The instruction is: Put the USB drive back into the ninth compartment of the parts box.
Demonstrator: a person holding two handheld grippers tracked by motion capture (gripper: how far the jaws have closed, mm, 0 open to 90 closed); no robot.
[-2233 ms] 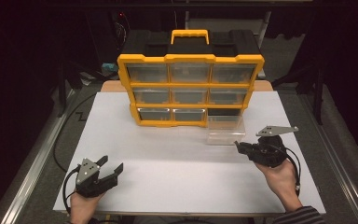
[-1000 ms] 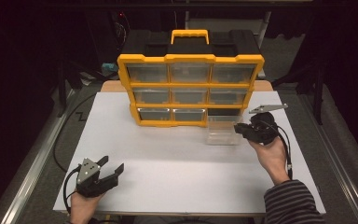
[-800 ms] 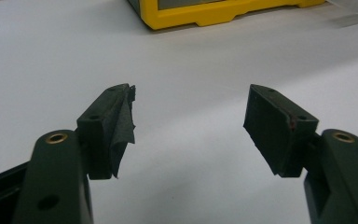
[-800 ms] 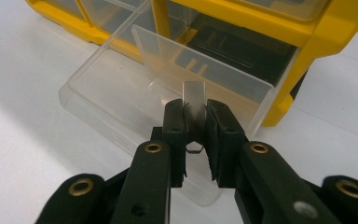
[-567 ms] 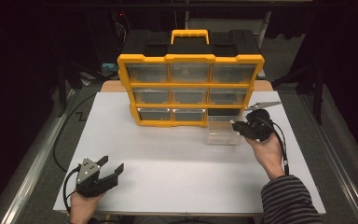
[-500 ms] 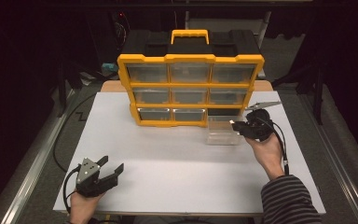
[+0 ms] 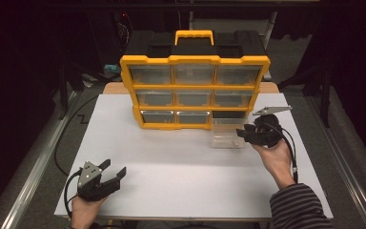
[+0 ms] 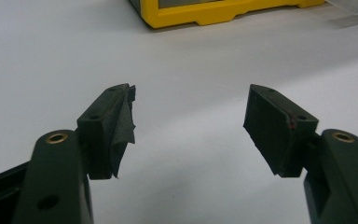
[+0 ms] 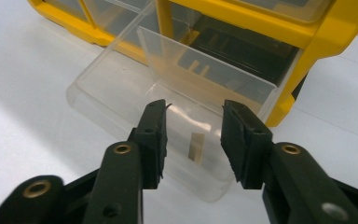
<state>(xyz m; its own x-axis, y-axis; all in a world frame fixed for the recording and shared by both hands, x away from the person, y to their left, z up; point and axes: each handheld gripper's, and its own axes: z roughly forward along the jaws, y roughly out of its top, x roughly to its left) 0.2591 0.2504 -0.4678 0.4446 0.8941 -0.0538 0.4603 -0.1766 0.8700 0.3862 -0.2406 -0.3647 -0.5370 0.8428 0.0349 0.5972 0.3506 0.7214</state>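
Item: clear plastic drawer (image 7: 228, 134), taken out of the yellow organiser (image 7: 194, 90) and lying flat on the white counter (image 7: 181, 162), toward the far right corner. It sits just in front of the empty bottom-right slot (image 7: 232, 115), apart from the organiser's face. A small tan piece (image 9: 196, 147) lies inside it.

Right claw (image 7: 242, 133): at the drawer's right end, jaws partly open and holding nothing. In the right gripper view (image 9: 193, 140) the drawer's near wall lies just beyond and between the tips; whether they touch it cannot be told.

Left claw (image 7: 114, 171): near the front left corner of the counter, jaws wide apart and empty (image 8: 191, 123), well away from the drawer.

Key relation: the drawer lies directly ahead of the right claw, to the claw's left across the counter. Its long axis probably runs front to back, in line with the slot. The right hand (image 7: 274, 155) is much the nearer, so the grip falls to it.
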